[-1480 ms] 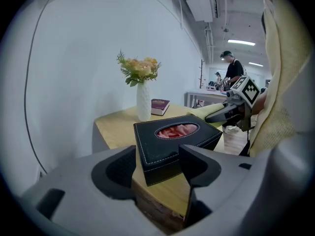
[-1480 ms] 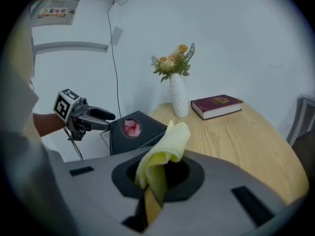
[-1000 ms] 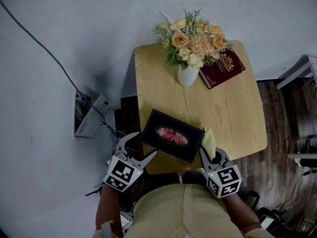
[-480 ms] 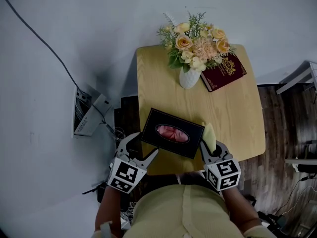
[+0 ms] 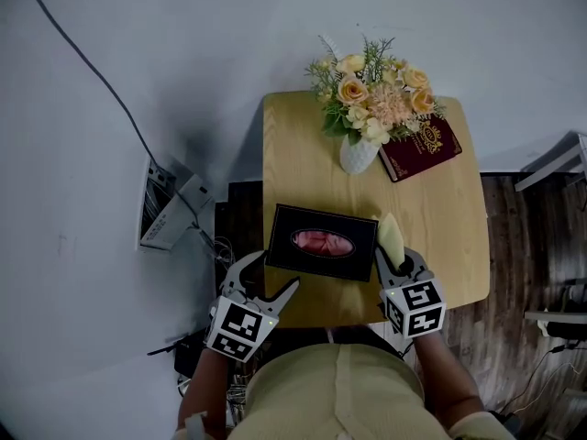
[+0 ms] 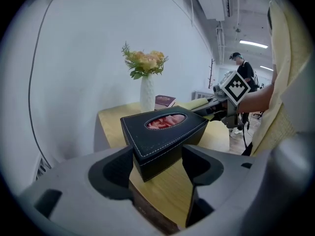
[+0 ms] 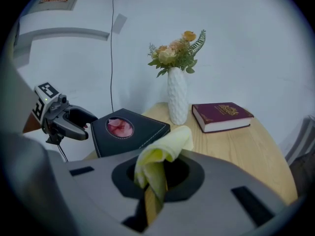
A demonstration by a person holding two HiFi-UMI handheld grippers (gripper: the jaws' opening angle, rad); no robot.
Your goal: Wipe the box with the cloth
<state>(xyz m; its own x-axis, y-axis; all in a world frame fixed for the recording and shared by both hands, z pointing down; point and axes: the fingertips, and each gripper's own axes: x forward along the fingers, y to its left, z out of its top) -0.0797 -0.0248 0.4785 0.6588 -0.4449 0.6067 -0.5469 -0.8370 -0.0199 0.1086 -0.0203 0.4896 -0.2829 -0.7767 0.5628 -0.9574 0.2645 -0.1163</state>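
Right claw (image 5: 394,261) was clamped on the folded yellow cloth (image 5: 391,236), which stood up out of its closed jaws just beside the right end of the black box (image 5: 321,243); whether the cloth already touched that end could not be told from the head view. In the right gripper view the cloth (image 7: 162,154) bulged forward from the right claw (image 7: 152,181), with the box (image 7: 129,129) ahead and to the left. The left claw (image 5: 264,279) had its jaws apart at the near left corner of the box, and in the left gripper view that corner of the box (image 6: 165,132) sat in the gap of the left claw (image 6: 157,168), not visibly pinched. The box lay near the front edge of the table (image 5: 431,209), well apart from the vase (image 5: 359,152) and the book (image 5: 420,147) at the far side. Wiping seemed about to begin rather than under way. The next move likely called for the left claw to close on or brace the corner so the light box would not slide, then for the cloth to be pressed flat and drawn across the right end or lid.
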